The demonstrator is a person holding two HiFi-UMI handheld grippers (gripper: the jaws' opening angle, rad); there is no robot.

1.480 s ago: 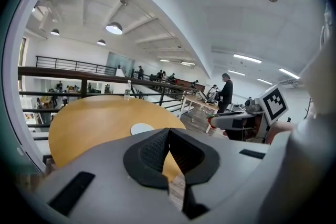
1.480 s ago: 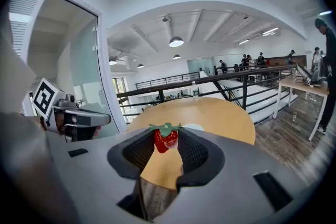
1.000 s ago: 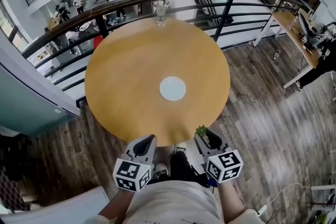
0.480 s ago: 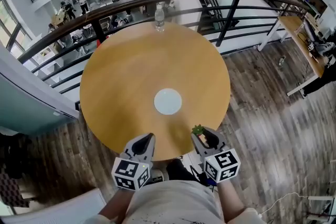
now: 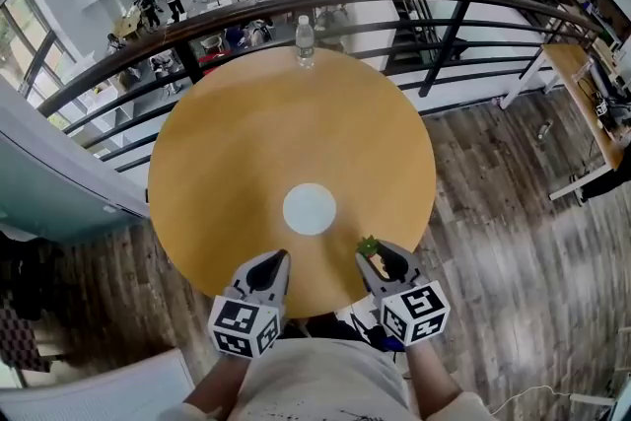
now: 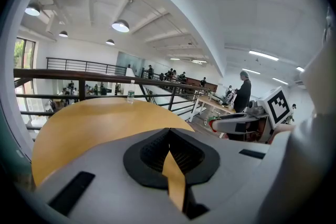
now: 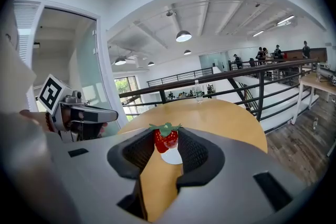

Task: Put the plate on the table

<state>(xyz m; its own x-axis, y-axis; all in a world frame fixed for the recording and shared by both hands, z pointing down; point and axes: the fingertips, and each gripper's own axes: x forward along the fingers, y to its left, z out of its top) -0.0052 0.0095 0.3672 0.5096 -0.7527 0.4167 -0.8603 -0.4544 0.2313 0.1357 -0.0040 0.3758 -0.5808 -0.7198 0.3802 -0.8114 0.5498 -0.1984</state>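
1. While the person holds both grippers low in front of the body, side by side and pointing forward, their tips reach over the near edge of the round wooden table [image 5: 227,143].
2. The left gripper [image 5: 277,260] is level with the right gripper. Its jaws are pressed together at the tips, with nothing between them.
3. The right gripper [image 5: 378,253] has its jaws parted around a strawberry [image 7: 166,138], which is pinched at their tips with its green leaves up.
4. The white plate [image 5: 310,209] lies flat on the table, a little nearer the person than the middle. It is ahead of the two grippers and between their lines, and neither gripper touches it.
5. A water bottle [image 5: 305,41] stands upright at the far edge, by the dark railing [image 5: 463,10].
6. Compared with a second ago, the table and plate sit lower in the head view, so the plate is nearer the gripper tips. The tips, then at the table's rim, now overlap the tabletop. The plate keeps its spot on the table, and both pairs of jaws are unchanged.
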